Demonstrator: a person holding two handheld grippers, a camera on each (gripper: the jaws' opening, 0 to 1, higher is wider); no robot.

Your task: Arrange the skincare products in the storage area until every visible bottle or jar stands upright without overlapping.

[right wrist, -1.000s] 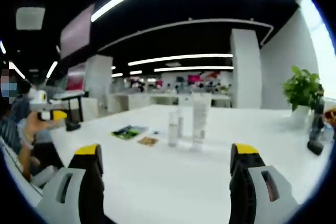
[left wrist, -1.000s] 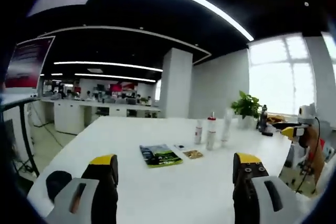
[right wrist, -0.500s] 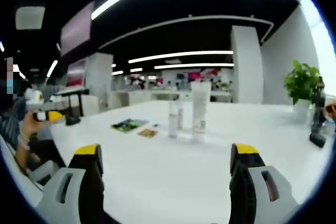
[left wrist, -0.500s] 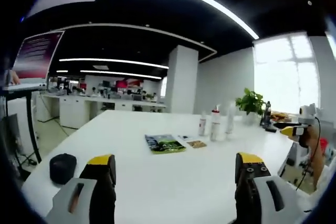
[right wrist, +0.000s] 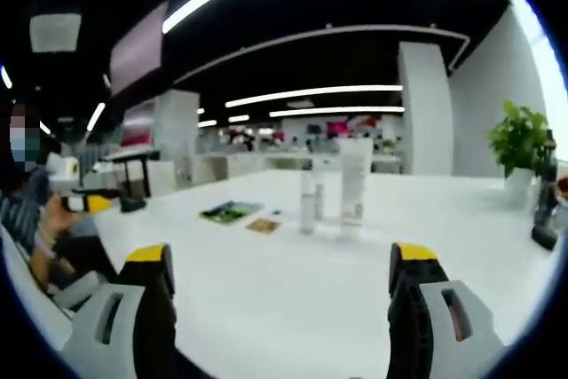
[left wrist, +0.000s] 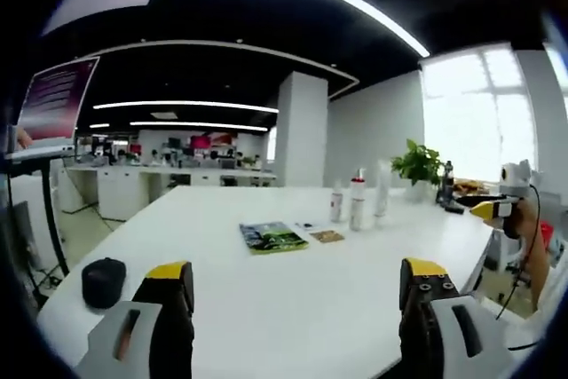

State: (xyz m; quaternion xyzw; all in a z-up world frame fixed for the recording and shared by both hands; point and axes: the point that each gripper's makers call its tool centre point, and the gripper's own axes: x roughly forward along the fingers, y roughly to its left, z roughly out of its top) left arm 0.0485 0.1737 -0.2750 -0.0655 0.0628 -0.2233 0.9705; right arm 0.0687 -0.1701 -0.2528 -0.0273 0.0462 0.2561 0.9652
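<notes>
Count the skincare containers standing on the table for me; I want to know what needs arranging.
3, clustered mid-table: a small bottle, a red-capped bottle beside it, and a tall white tube at the end. More may hide behind them.

My left gripper hovers with jaws spread wide; my right gripper hovers likewise, jaws apart, gripping nothing.

Skincare products, three, grouped on the white worktop, all upright, none overlapping.
- Tall white squeeze tube: stood on its cap, at the right of the group in the right gripper view.
- Slim clear bottle: stood just left of the tube.
- White bottle with red cap: stood between a smaller bottle and the pale tube in the left gripper view.
</notes>
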